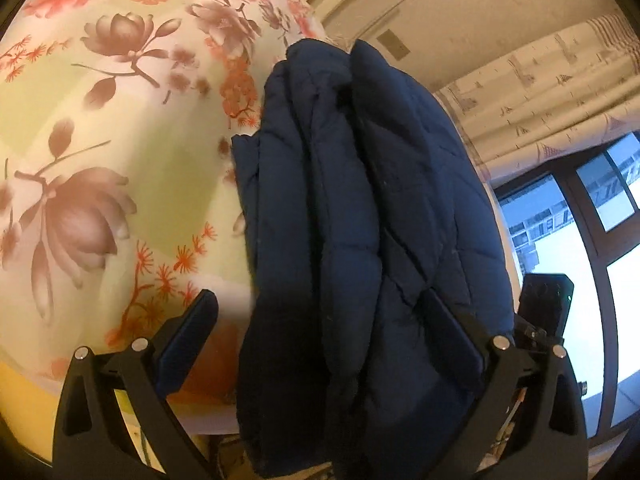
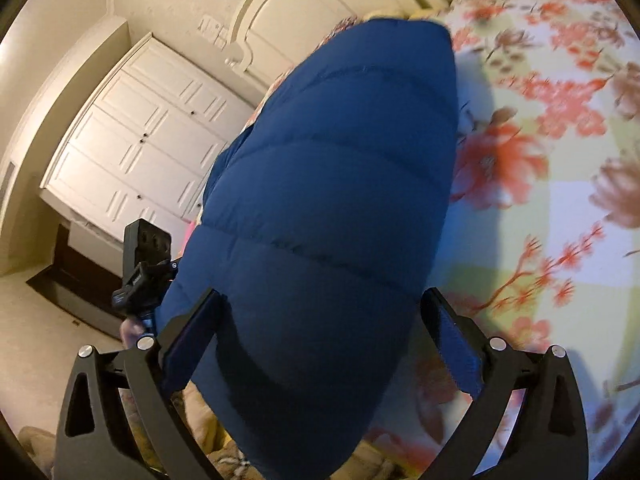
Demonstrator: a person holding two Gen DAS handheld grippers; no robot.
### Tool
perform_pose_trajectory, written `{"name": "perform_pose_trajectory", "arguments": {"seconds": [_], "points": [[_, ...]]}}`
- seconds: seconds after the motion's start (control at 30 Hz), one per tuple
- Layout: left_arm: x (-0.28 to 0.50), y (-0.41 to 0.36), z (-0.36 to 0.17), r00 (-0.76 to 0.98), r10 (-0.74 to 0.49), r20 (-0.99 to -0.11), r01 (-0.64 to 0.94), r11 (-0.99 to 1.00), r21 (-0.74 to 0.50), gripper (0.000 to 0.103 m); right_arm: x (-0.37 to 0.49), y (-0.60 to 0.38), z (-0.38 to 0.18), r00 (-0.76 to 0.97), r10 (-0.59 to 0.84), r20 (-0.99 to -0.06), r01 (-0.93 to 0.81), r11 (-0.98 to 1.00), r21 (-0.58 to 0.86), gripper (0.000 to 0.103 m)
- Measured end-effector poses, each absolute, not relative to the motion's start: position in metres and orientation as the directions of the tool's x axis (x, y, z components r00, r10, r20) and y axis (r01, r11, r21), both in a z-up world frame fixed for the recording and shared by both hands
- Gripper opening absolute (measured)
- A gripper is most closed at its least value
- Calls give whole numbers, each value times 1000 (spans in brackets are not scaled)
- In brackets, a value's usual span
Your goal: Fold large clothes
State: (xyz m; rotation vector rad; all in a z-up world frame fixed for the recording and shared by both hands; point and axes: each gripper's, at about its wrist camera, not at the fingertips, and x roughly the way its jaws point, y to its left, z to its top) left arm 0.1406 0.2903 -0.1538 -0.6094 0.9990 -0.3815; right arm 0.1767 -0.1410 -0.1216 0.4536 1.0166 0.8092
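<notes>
Already bundled lengthwise, the navy quilted jacket [image 1: 360,208] is seen running up the middle of both views, from the bottom edge toward the upper centre, over the flowered bedspread [image 1: 100,128]. In the left wrist view several stacked layers and edges are shown along the jacket's left side, which suggests that at least one fold has been made; in the right wrist view only a smooth, ribbed outer face is presented. The left gripper [image 1: 324,344] is seen with its fingers spread wide, the jacket filling the gap between them and lapping over the right-hand finger; whether the cloth is actually pinched cannot be told. The right gripper [image 2: 324,340] is likewise held wide, with the bulk of the jacket between the fingers and no clear clamping shown. It is judged that the task is partly done: the garment has been narrowed, but a final crosswise fold and a flat, tidy lay on the bed appear to be left. At the left of the right wrist view a white wardrobe [image 2: 132,136] is shown, and at the right of the left wrist view a window [image 1: 580,248] under a pale curtain [image 1: 540,96].
</notes>
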Motion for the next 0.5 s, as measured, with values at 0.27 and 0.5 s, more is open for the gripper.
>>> {"name": "perform_pose_trajectory", "arguments": {"seconds": [0.27, 0.5], "points": [[133, 282, -159, 507, -651, -565, 107, 698, -708, 66, 172, -130, -125, 301, 781, -548, -433, 624, 651, 87], [115, 250, -121, 606, -568, -557, 188, 783, -593, 43, 147, -127, -106, 447, 730, -517, -541, 681, 493, 67]]}}
